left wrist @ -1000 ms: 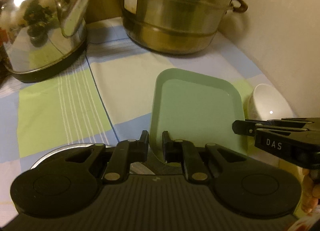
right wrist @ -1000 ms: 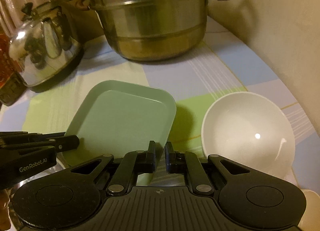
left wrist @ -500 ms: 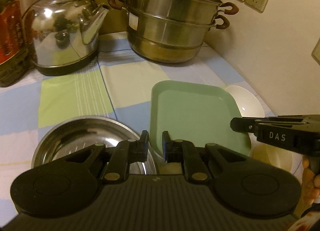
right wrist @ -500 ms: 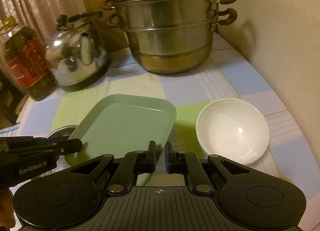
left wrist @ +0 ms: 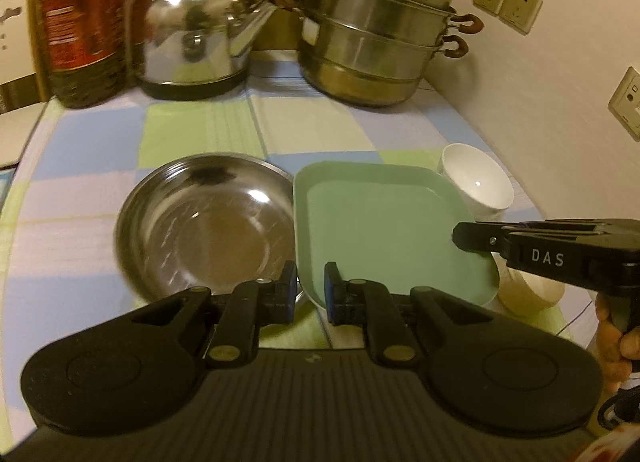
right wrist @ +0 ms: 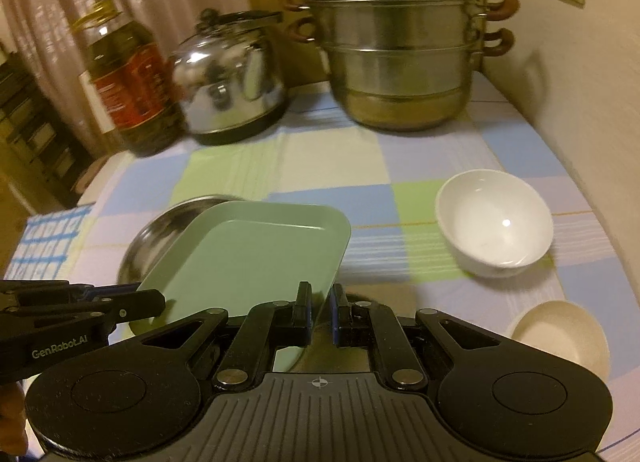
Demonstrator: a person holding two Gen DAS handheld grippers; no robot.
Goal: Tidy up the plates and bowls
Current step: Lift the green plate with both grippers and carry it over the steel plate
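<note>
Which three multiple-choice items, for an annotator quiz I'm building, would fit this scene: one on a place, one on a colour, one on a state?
1. Relative to the green plate, the white bowl stands:
A on it
B to its right, on the tablecloth
C to its left

2. The small bowl at the near right is:
A black
B blue
C beige

3. The right gripper is:
A shut on the green plate's edge
B wide open
C holding the white bowl

Answers:
1 B: the right wrist view shows bare cloth between them.
2 C: it looks duller than the white bowl.
3 A: the plate's edge sits between its fingers.
</note>
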